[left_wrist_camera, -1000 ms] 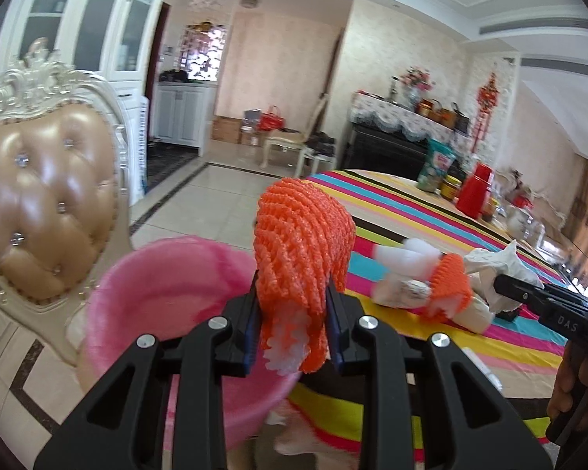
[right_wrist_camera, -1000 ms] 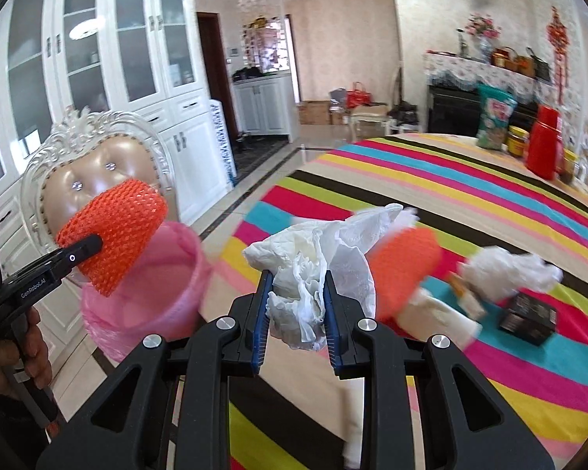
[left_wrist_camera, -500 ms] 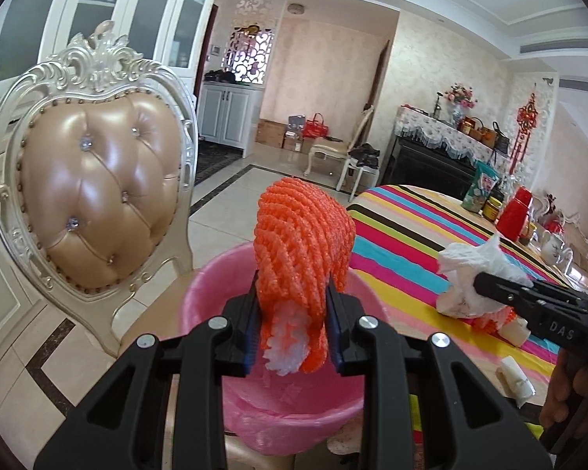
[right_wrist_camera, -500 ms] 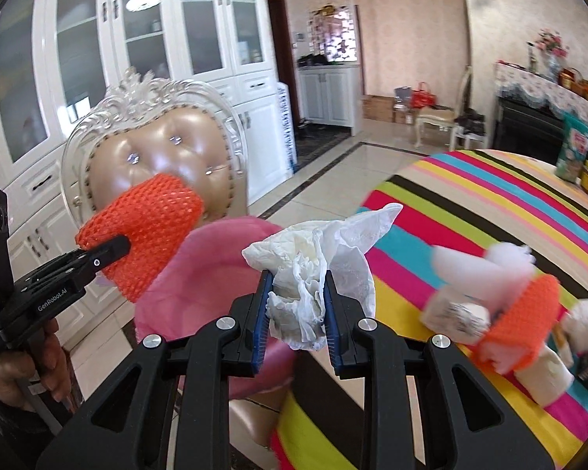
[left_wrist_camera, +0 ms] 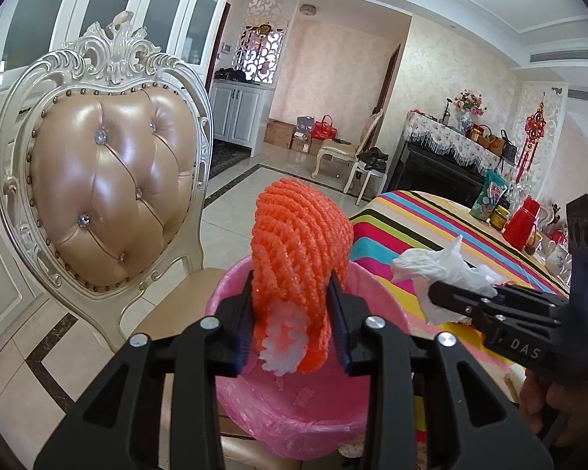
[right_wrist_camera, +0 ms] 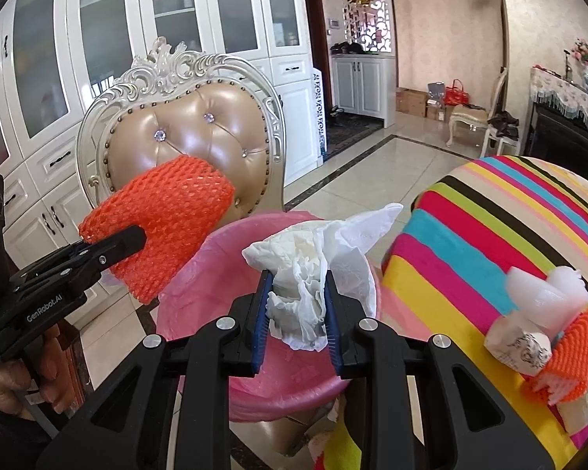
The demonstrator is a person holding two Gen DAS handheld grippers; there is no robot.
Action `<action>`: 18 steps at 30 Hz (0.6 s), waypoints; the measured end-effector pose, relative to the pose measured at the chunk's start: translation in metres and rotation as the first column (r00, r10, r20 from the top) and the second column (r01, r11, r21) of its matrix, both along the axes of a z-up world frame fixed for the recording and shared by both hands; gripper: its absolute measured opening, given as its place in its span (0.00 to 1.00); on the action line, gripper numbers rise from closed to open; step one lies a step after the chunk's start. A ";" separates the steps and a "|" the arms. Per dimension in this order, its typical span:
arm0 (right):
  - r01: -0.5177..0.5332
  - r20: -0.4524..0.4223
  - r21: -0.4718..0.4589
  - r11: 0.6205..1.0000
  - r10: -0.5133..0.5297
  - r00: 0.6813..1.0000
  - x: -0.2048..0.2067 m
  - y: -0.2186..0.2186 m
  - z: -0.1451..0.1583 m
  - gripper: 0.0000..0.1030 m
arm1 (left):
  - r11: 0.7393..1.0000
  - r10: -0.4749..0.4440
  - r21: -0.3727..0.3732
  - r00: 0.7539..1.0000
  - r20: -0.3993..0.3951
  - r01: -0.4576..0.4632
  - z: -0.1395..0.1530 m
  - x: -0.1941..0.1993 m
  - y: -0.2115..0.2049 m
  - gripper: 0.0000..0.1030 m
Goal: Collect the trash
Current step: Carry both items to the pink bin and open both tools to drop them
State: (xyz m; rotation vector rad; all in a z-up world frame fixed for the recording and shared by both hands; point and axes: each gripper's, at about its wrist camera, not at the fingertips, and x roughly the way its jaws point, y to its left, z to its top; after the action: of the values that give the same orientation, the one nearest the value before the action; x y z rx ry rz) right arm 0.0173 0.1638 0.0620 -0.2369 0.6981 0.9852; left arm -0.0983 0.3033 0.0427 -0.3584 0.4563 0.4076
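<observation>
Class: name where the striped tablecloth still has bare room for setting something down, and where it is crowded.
Bare: the striped tablecloth between its near edge by the pink bin and the foam scraps. Crowded: the far end around the red flask and jars.

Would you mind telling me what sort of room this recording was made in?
Most likely a home dining room: an ornate padded chair sits by a table under a striped cloth, with white glass-door cabinets along the wall.
</observation>
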 end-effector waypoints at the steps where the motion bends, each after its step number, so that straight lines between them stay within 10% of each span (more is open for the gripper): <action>1: -0.002 -0.001 -0.003 1.000 0.002 1.000 0.000 0.004 -0.001 0.28 | 1.000 -0.001 -0.006 1.000 0.001 0.001 -0.001 0.001 0.002 0.40; 5: -0.004 -0.004 -0.008 1.000 0.004 1.000 0.004 0.010 -0.005 0.52 | 1.000 -0.005 -0.021 1.000 0.003 0.005 -0.004 0.003 0.005 0.54; 18: 0.074 -0.009 0.022 0.997 -0.074 0.997 0.017 -0.026 -0.002 0.59 | 1.000 -0.015 -0.010 1.000 -0.008 0.015 -0.003 0.011 -0.007 0.61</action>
State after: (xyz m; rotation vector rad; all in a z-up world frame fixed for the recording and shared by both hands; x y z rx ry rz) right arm 0.0341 0.1378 0.0599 -0.1861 0.6982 0.9234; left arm -0.0875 0.2958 0.0398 -0.3630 0.4688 0.3922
